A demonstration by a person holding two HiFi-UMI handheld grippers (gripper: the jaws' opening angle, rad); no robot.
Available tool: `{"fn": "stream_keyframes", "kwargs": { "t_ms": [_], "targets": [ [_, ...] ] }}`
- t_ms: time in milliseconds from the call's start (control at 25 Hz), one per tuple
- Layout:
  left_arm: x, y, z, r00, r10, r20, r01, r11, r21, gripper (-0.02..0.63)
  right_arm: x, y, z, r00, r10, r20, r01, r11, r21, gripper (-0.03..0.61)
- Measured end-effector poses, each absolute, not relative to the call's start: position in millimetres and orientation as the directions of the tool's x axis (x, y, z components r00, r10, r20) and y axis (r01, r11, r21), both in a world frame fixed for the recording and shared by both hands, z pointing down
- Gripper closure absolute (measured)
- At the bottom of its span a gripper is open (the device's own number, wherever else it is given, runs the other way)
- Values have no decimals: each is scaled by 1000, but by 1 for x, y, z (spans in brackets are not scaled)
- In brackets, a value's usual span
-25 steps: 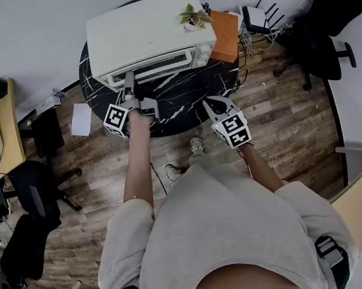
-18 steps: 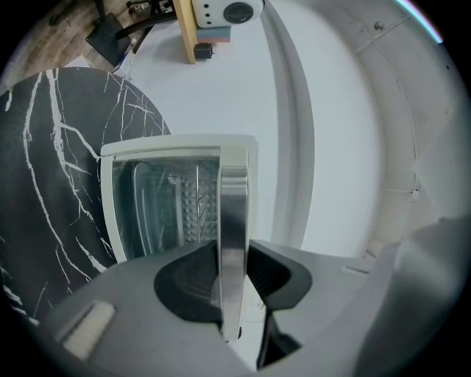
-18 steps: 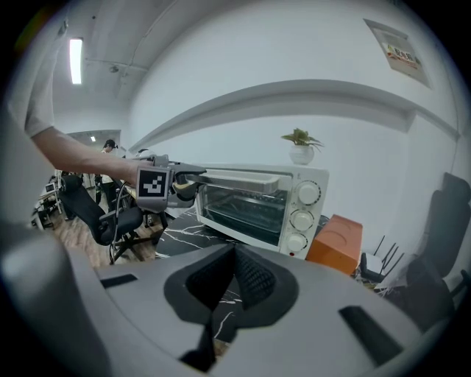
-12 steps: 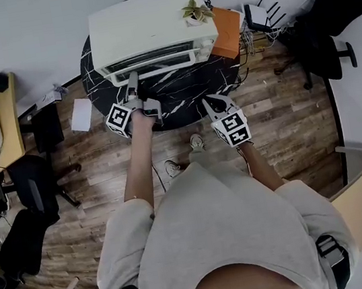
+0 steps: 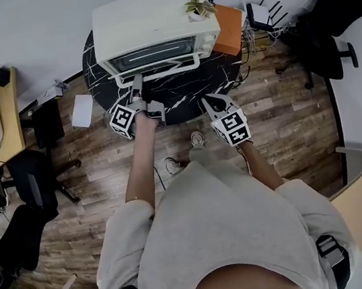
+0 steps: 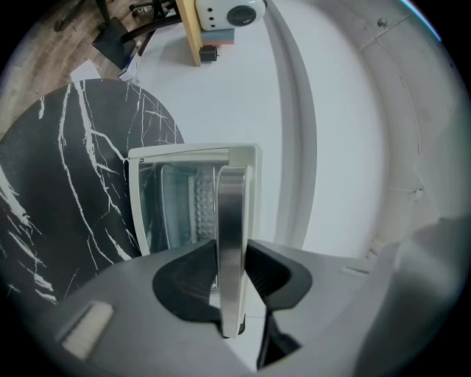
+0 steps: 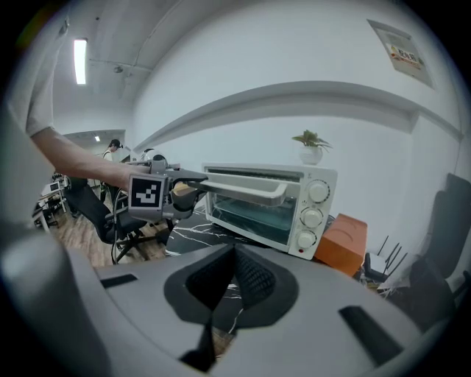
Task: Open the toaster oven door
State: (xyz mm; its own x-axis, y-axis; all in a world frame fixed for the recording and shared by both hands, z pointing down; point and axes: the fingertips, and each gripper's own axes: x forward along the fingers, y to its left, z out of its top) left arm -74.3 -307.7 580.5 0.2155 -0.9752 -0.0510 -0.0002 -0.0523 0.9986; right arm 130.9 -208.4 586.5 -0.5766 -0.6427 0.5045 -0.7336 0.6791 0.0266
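Step in hand: the pull on the door. The toaster oven (image 5: pixel 152 26) sits at the back of the round black marble table (image 5: pixel 186 93), front facing us. The left gripper (image 5: pixel 136 83) is clamped on the door handle (image 5: pixel 169 71) near its left end. In the left gripper view the metal bar (image 6: pixel 229 235) runs straight between the pads, both pressing on it. The right gripper (image 5: pixel 217 103) hangs over the table's near right rim. Its jaws are together with nothing between them, and it takes no part.

The door (image 7: pixel 254 208) looks just cracked: its top edge with the handle stands a little off the oven face, glass tilted outward. We judge the opening begun, most of the swing left.

Next move, as we read it: draw the handle toward us and down in an arc, assuming the door hinges along its lower edge. Let the gripper turn with the bar so it does not twist out of the pads. The oven is light-looking and unbraced, so a straight tug may drag it forward.

Room: bare marble lies in front of the oven, enough for the door to drop, we think. The table's near edge is just under the left gripper. The right gripper is off to the side, apart from the door's path. A small plant (image 5: pixel 198 6) stands on the oven's top right corner, and an orange box (image 5: pixel 230 30) is just beside the right wall. Neither is in the way.
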Motion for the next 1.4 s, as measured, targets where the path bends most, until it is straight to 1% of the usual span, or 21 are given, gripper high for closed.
{"fn": "stream_keyframes", "kwargs": {
  "t_ms": [1400],
  "targets": [
    [-65, -241, 634, 229, -971, 61, 16, 67, 998, 506, 123, -175, 594, -584, -629, 512, -727, 687, 15, 566]
  ]
}}
